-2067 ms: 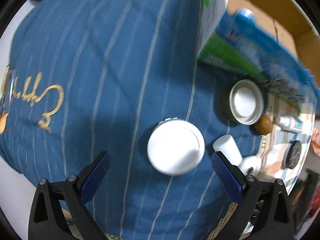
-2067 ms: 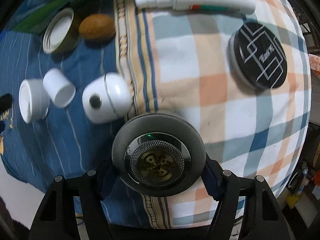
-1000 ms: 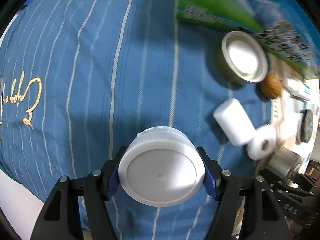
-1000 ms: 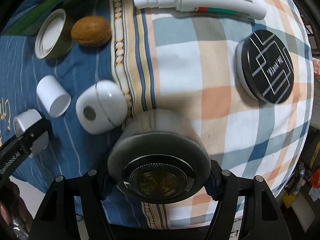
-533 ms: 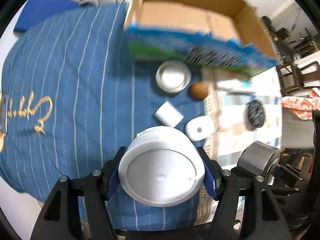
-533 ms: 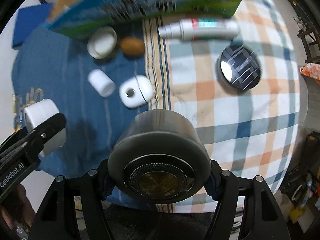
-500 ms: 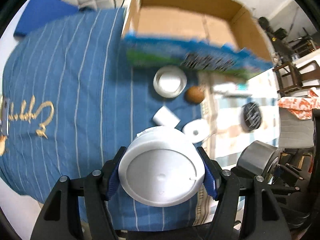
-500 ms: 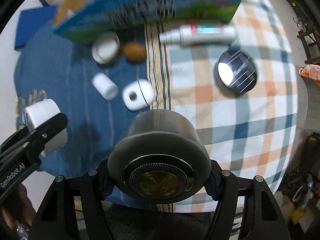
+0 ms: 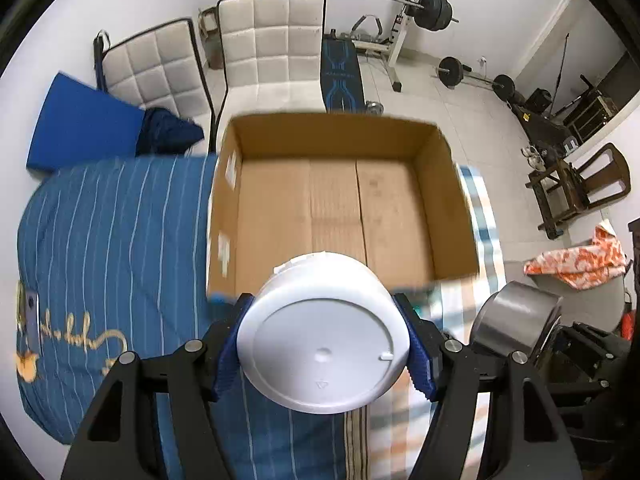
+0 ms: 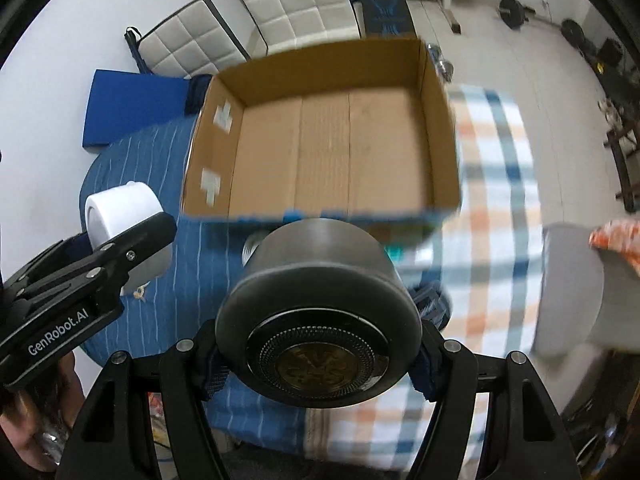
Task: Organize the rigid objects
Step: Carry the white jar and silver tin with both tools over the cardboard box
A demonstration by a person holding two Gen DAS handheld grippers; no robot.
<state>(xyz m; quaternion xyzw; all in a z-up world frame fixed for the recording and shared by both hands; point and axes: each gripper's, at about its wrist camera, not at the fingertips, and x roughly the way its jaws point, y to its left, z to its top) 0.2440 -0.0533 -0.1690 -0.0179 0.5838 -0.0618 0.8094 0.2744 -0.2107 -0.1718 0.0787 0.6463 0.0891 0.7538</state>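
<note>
My left gripper [image 9: 322,344] is shut on a round white plastic jar [image 9: 324,336], its flat base facing the camera, held high above the table. My right gripper [image 10: 318,344] is shut on a dark grey metal tin [image 10: 318,320] with a gold emblem on its end. Both hang in front of an open cardboard box [image 9: 340,208] whose brown floor is bare. In the right wrist view the box [image 10: 332,148] lies ahead and the white jar [image 10: 120,208] shows at left in the left gripper. The grey tin [image 9: 516,320] appears at right in the left wrist view.
The table wears a blue striped cloth [image 9: 112,232] on the left and a checked cloth [image 10: 492,184] on the right. Two white padded chairs [image 9: 272,52] stand behind the box, with weight equipment [image 9: 424,4] beyond. A wooden chair [image 9: 580,188] holds an orange cloth.
Both grippers have risen well above the table with their loads and tilted forward. The box's inside and the room behind came into view; the small items on the cloth dropped out of sight.
</note>
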